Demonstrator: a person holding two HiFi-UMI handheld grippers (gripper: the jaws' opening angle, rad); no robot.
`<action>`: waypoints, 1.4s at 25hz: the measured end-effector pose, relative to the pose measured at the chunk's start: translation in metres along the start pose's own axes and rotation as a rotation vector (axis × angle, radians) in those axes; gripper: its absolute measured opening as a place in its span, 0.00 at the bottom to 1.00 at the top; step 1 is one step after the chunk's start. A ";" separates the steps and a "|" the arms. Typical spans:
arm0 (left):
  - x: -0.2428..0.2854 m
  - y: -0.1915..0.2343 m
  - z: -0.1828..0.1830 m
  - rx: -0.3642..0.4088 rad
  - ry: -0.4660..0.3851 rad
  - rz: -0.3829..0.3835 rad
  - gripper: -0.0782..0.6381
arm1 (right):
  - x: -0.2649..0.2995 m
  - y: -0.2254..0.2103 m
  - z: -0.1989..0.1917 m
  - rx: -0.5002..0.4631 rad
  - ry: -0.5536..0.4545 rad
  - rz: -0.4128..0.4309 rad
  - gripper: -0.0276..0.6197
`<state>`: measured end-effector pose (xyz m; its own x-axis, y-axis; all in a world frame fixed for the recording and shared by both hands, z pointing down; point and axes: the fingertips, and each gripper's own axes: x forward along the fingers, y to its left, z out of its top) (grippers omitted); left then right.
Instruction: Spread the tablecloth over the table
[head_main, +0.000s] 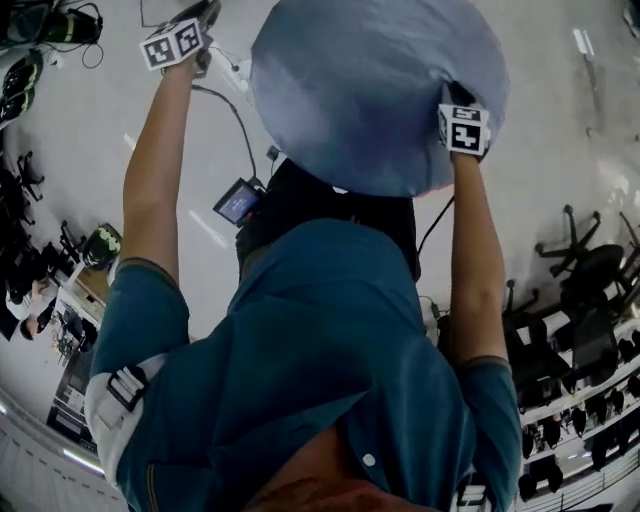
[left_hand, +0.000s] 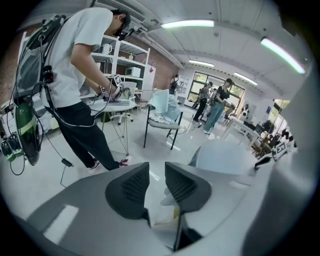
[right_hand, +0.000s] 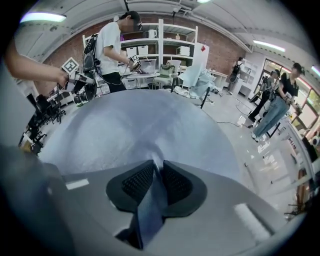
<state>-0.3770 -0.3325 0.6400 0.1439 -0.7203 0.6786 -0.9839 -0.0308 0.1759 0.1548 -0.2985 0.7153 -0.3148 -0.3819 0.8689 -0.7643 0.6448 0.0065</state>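
– Blue-grey fabric, the smooth round tablecloth (head_main: 370, 90), lies draped over a round table top straight ahead of you. The top itself is hidden beneath it.

– Your right gripper (right_hand: 157, 177) is at the cloth's right edge, on the side nearer you. Its two black ribbed jaws are pressed together on a fold of that cloth, and the fold runs back between them towards the camera.

– From that pinch the fabric rises in a soft ridge, then flattens out across the rest of the round.

– Your left gripper (left_hand: 156, 181) is off the cloth altogether, held out over the pale grey floor (head_main: 80, 130) to the left of the table. Its jaws stand a little apart, with nothing gripped between them.

– Both your bare forearms reach forward from the teal short-sleeved shirt (head_main: 330, 340). The left one reaches farther out than the right.

– A thin black cable (head_main: 235, 115) trails across the floor between your left arm and the table.

– The left gripper view shows a person in a white T-shirt and black trousers (left_hand: 75, 70) bent over a small table, well apart from yours.

– Black office chairs (head_main: 585, 275) stand to your right, near the edge of the head view.
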 end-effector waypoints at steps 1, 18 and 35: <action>-0.004 -0.009 0.004 0.007 -0.020 -0.020 0.23 | 0.000 -0.003 -0.001 0.027 0.010 -0.013 0.15; -0.136 -0.176 0.100 0.273 -0.340 -0.401 0.11 | -0.186 0.066 0.142 0.115 -0.365 -0.018 0.15; -0.292 -0.262 0.147 0.553 -0.522 -0.607 0.11 | -0.426 0.166 0.229 -0.042 -0.838 -0.072 0.06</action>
<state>-0.1764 -0.2158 0.2910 0.7090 -0.6873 0.1579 -0.6881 -0.7232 -0.0585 0.0333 -0.1807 0.2327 -0.5922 -0.7778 0.2108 -0.7824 0.6175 0.0804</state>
